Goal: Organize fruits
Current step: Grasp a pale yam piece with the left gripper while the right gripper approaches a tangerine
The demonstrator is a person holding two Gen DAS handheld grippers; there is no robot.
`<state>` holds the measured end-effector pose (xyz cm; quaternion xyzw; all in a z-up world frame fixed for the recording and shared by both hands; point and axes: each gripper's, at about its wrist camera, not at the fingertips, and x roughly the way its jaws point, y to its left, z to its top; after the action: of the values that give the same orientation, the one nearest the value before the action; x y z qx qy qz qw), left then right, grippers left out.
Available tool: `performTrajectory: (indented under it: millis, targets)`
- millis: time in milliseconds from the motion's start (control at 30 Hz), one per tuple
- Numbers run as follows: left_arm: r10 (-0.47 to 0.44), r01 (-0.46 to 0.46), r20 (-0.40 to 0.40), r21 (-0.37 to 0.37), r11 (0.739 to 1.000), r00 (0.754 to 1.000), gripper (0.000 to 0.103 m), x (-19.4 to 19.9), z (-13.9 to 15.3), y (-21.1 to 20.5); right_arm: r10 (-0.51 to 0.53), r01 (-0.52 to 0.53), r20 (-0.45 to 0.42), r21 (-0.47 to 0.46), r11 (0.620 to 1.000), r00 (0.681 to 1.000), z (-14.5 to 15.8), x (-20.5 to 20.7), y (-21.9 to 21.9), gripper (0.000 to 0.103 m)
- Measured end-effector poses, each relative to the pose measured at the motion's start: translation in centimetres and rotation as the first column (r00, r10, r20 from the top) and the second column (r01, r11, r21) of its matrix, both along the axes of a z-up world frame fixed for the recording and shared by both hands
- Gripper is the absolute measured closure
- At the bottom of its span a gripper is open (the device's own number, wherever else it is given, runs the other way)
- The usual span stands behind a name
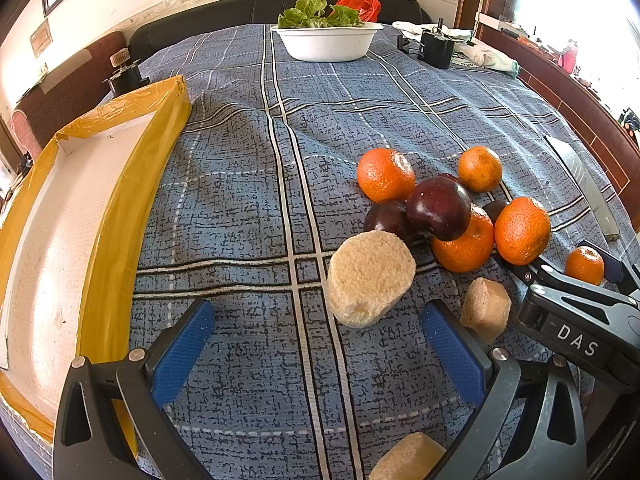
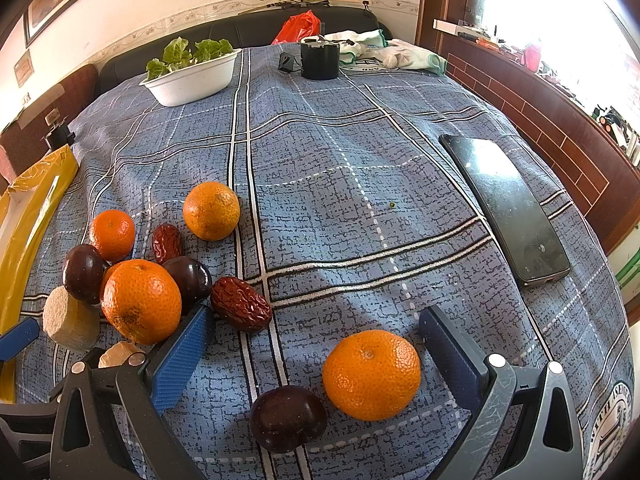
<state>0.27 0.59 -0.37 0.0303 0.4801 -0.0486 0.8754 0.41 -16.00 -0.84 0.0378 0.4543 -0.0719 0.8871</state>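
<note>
Several oranges [image 1: 385, 175] and dark plums [image 1: 438, 208] lie in a heap on the blue checked cloth, right of centre. Two red dates [image 2: 242, 304] rest beside the heap. My left gripper [image 1: 318, 354] is open and holds nothing; a round beige spongy chunk [image 1: 370, 278] sits just beyond its pads. My right gripper [image 2: 316, 356] is open too, low over the cloth. One orange [image 2: 371, 374] and one plum [image 2: 288, 418] lie loose between its fingers, untouched. In the left wrist view the right gripper [image 1: 556, 256] straddles that orange [image 1: 584, 265].
A yellow-edged white tray [image 1: 100, 220] lies along the left. A white bowl of lettuce [image 1: 328, 42] and a black cylinder [image 2: 320, 60] stand at the back. A phone [image 2: 508, 208] lies at the right. Two more beige chunks [image 1: 486, 308] sit near the left gripper.
</note>
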Motion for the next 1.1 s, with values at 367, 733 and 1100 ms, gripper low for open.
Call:
performTrajectory:
  millis: [367,733,1100]
  targets:
    - [-0.042,0.042,-0.005,-0.001,0.999,0.999,0.000,-0.1,0.2,0.2,0.028,-0.028,-0.004,-0.001,1.000,1.000,0.1,-0.2,-0.1,0.000]
    - [-0.118,0.119,0.014,-0.096,0.988,0.993,0.000,-2.6,2.2,1.7,0.089,-0.090,0.018,0.050,0.995,0.996,0.3,-0.7,-0.7,0.000]
    - [-0.313,0.320,0.064,-0.199,0.926,0.948,0.011,-6.8,4.1,2.0,0.073,-0.115,0.229,0.176,0.978,0.971,3.3,-3.6,-2.2,0.019]
